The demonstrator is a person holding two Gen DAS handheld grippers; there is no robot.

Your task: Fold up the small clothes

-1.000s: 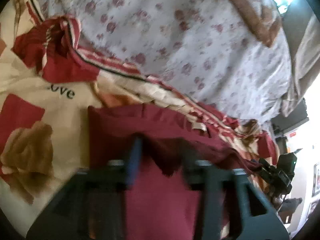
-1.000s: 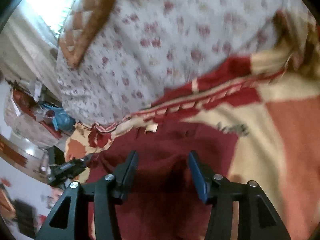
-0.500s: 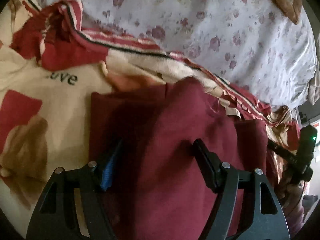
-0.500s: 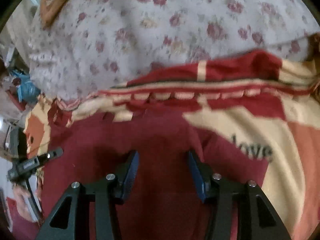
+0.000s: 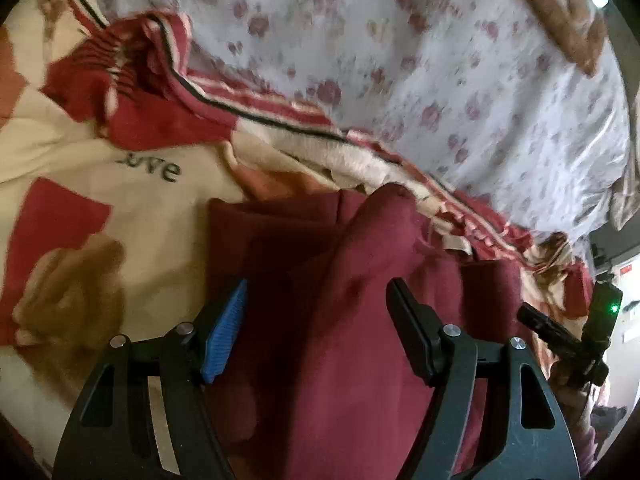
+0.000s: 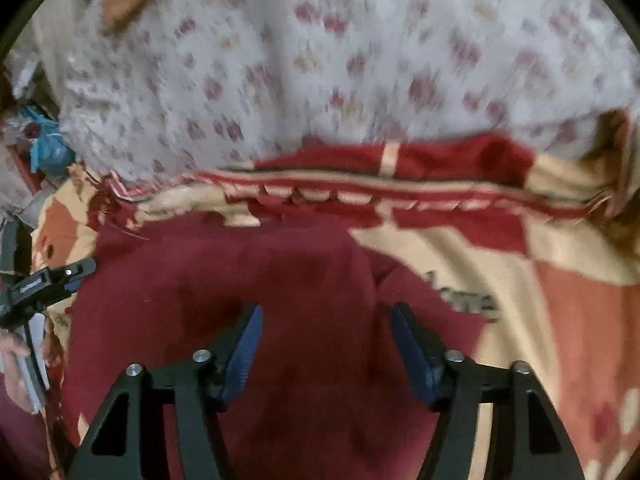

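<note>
1. Two jaw sets hang parted, gripping nothing: left gripper [image 5: 316, 320] wide, right gripper [image 6: 326, 332] opening narrower.
2. Maroon garment [image 5: 360, 320] lies on the blanket [image 5: 80, 184]; its raised fold could spring open.
3. Closing low, I might snag blanket too.

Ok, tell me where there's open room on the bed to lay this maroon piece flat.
Open patches: the floral sheet beyond the striped blanket edge, and the cream blanket around the "love" print, left of the maroon garment. Crowded: the bunched blanket ridge behind the garment.
</note>
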